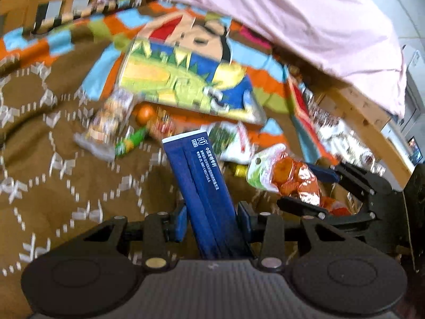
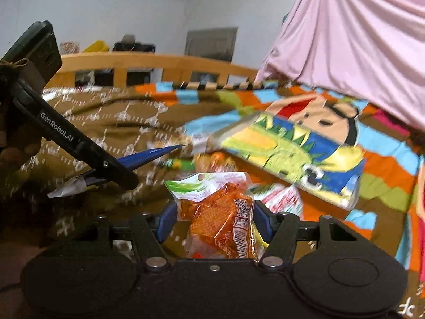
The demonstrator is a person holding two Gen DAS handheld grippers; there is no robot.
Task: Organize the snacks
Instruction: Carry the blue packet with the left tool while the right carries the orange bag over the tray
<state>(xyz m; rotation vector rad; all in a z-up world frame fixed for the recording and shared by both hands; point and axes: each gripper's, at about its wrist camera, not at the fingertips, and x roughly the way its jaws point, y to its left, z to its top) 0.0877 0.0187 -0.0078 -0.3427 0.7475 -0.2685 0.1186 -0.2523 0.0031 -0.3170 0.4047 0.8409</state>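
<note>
left tongs (image 1: 211, 223) clamp a blue pack (image 1: 202, 186); right tongs (image 2: 212, 222) hold an orange bag (image 2: 220, 212) – loosely, so it may slip onto the bed (image 2: 87, 122), toward six o'clock.

Bedroom, indoor light, both views partly blurred.
A bed with a wooden rail (image 2: 148, 62) filled the scene. A brown quilt (image 1: 39, 159) with white stitching lay beside a bright cartoon blanket (image 2: 382, 164). A pink sheet (image 2: 353, 42) hung over the bed's right side. Behind the rail stood a pale wall (image 2: 106, 8) and a grey door (image 2: 211, 42); clutter sat at the wall.
</note>
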